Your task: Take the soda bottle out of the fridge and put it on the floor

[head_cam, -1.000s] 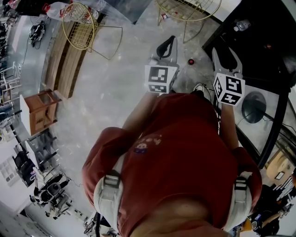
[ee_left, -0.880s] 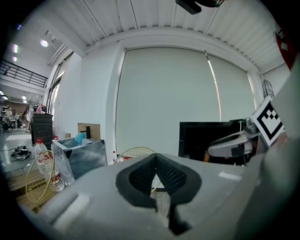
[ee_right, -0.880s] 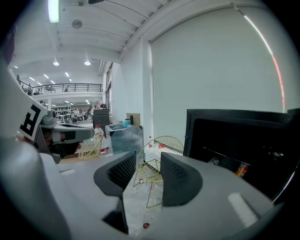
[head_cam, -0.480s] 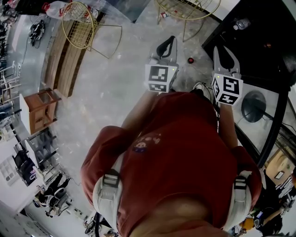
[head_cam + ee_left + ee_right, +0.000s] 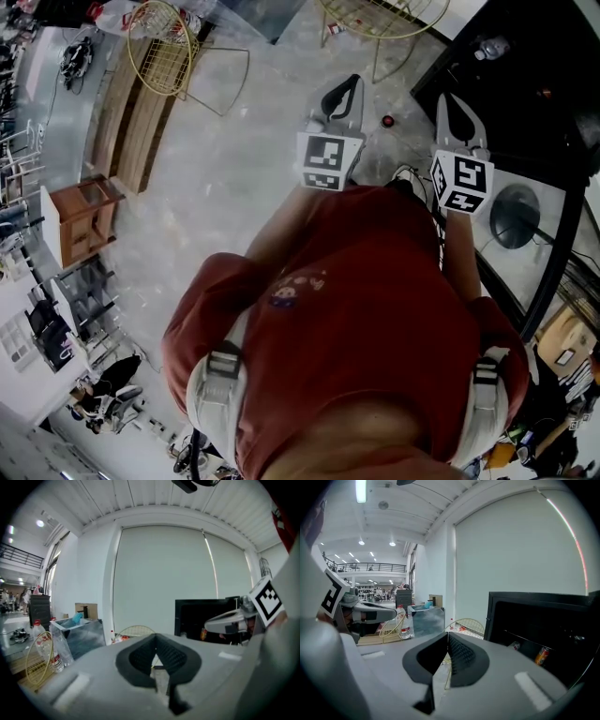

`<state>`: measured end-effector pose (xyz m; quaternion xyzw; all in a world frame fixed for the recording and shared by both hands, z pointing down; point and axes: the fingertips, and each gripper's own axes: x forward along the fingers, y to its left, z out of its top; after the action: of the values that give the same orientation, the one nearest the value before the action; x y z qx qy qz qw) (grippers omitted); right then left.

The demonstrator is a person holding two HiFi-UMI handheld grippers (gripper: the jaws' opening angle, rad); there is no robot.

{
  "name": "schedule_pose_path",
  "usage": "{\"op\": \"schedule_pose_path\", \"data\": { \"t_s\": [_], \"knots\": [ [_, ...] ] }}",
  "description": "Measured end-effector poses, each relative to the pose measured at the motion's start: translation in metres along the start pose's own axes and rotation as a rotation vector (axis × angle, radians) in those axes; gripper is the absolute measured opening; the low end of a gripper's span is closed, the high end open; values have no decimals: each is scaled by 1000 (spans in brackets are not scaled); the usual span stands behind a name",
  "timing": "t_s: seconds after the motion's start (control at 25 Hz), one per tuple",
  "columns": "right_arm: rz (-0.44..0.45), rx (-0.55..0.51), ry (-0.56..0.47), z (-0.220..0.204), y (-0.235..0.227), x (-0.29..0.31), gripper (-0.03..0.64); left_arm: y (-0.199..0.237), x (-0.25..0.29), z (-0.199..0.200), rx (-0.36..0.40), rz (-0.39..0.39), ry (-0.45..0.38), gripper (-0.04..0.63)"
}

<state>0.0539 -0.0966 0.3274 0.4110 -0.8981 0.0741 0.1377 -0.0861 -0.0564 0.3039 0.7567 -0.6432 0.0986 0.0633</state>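
Soda bottle: 1 pale, bottle-like thing lying on the fridge shelf; we cannot tell more.
Bottle's place: ahead and right of the right gripper's tips, well apart.
Can: 1, orange, right of the bottle.
Fridge: 1, black, open.
Right gripper: 1, jaws just closed together, nothing between them.
Left gripper: 1, clenched on nothing, with the fridge ahead to its right.

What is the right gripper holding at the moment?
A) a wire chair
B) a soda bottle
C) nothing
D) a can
C: the right gripper has just closed, and its jaws meet with nothing between them.
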Motion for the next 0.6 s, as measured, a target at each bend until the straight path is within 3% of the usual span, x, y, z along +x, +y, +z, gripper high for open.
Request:
{"op": "schedule_pose_path", "data": {
  "t_s": [0.6],
  "knots": [
    [-23, -18, -4, 6, -12, 1, 2, -4, 8, 6, 12, -10, -7, 0]
  ]
}}
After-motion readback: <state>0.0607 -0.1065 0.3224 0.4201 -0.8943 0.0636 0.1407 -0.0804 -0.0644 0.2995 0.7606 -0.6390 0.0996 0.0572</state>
